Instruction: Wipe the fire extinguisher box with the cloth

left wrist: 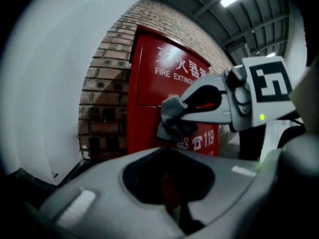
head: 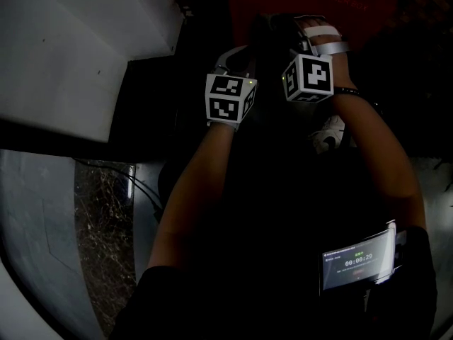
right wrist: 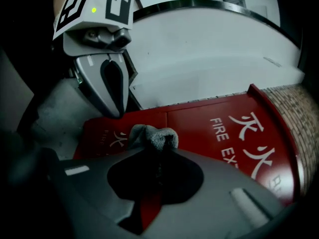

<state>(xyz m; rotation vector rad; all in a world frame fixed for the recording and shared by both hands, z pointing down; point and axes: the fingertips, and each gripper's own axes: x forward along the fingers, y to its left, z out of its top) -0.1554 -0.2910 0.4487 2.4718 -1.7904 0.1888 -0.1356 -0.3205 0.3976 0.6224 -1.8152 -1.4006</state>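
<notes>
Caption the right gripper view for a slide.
Right gripper clamps a grey cloth before the red fire extinguisher box; left gripper shut nearby.

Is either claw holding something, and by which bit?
The right gripper pinches the grey cloth by a bunched fold; the left gripper holds nothing.

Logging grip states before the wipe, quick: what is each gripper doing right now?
Left gripper: closed, nothing between its jaws.
Right gripper: closed on the grey cloth.

Head cam looks steeply down; both gripper cams sit close, facing the red fire extinguisher box [left wrist: 149,93] all three share.
</notes>
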